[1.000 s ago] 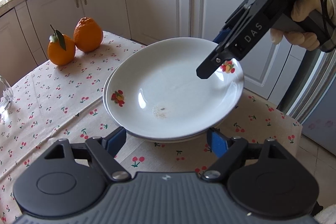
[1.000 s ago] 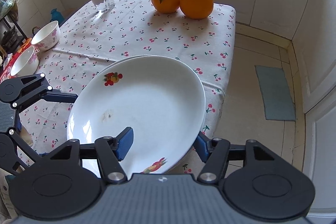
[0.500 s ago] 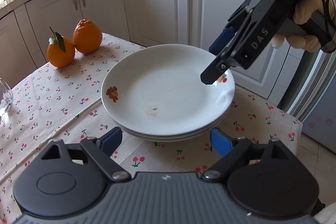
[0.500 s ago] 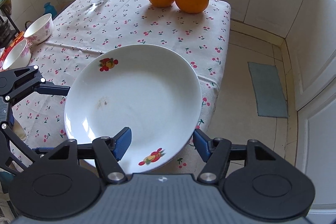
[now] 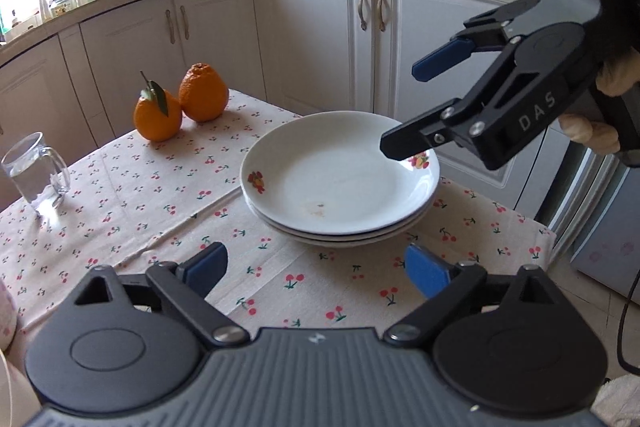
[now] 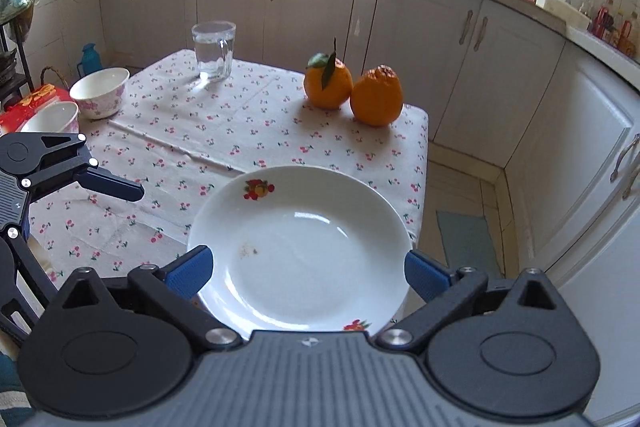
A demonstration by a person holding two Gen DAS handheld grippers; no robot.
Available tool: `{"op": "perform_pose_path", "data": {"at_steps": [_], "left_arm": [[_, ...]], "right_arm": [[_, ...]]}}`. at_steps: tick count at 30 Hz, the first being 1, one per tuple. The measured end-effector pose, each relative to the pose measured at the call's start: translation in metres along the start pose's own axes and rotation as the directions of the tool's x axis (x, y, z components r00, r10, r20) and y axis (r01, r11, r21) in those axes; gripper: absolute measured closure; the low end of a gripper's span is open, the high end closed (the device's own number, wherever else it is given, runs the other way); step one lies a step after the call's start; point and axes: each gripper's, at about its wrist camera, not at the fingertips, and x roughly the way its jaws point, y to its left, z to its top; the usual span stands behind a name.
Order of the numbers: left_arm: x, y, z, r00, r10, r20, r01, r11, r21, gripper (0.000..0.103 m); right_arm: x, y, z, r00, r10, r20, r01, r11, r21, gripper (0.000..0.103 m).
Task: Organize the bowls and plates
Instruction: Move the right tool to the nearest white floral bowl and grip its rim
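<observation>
Both sets of jaws are spread wide, nothing held in either. Over on the left side, the left gripper hangs above the cherry-print tablecloth, just short of the plates and not touching them. Beside it, at the table's left edge, sit two bowls, the flowered one a little farther back than the plain one. Beyond them stands a glass mug with water in it, upright, well apart from the bowls.

Moving across, two oranges sit touching each other at the far edge of the table, one with a leaf on its stem. Now the middle: a stack of plates, white with small fruit prints on the rim, rests on the cloth near the right-hand corner of the table. The top plate has a faint brownish smudge in its well. I count three rims, though the lowest is hard to make out.

On the right, the right gripper hovers above the stack's near edge, its blue pads clear of the rim. From the left camera it sits raised above the plates' right side, a gloved hand on the handle.
</observation>
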Motion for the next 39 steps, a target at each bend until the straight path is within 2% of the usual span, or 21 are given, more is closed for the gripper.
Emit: {"op": "perform_pose_path", "data": {"at_steps": [4, 8, 13, 17, 21, 25, 31, 36, 39], "left_arm": [[-0.033, 0.012, -0.015, 0.999, 0.044, 0.023, -0.043, 0.999, -0.032, 0.007], [-0.067, 0.024, -0.035, 0.994, 0.101, 0.029, -0.099, 0.993, -0.066, 0.007], [-0.105, 0.038, -0.064, 0.983, 0.182, 0.010, -0.179, 0.976, -0.126, 0.007], [-0.133, 0.049, -0.090, 0.971, 0.240, -0.015, -0.239, 0.957, -0.162, 0.007], [-0.159, 0.061, -0.116, 0.958, 0.282, -0.053, -0.287, 0.941, -0.179, 0.007], [-0.179, 0.073, -0.140, 0.942, 0.322, -0.097, -0.334, 0.930, -0.154, 0.007], [-0.190, 0.096, -0.173, 0.932, 0.327, -0.157, -0.349, 0.926, -0.145, 0.007], [-0.185, 0.112, -0.187, 0.946, 0.285, -0.151, -0.307, 0.941, -0.146, 0.007], [-0.180, 0.117, -0.189, 0.946, 0.282, -0.157, -0.301, 0.946, -0.117, 0.008]], "right_arm": [[-0.013, 0.028, 0.002, 0.996, -0.001, 0.084, 0.000, 1.000, 0.010, 0.000], [-0.015, 0.061, 0.006, 0.992, 0.011, 0.127, -0.008, 1.000, -0.022, 0.000], [-0.004, 0.107, 0.014, 0.987, 0.122, 0.105, -0.115, 0.991, -0.069, 0.000], [0.008, 0.147, 0.018, 0.983, 0.171, 0.070, -0.160, 0.976, -0.146, 0.000], [0.013, 0.181, 0.020, 0.969, 0.242, 0.053, -0.226, 0.952, -0.204, 0.000], [0.015, 0.211, 0.019, 0.952, 0.305, 0.035, -0.285, 0.922, -0.262, 0.000], [0.026, 0.245, 0.022, 0.927, 0.374, -0.006, -0.361, 0.891, -0.275, 0.000], [0.034, 0.265, 0.026, 0.901, 0.434, -0.030, -0.423, 0.857, -0.295, 0.000], [0.041, 0.274, 0.030, 0.883, 0.467, -0.044, -0.459, 0.840, -0.289, 0.000]]}}
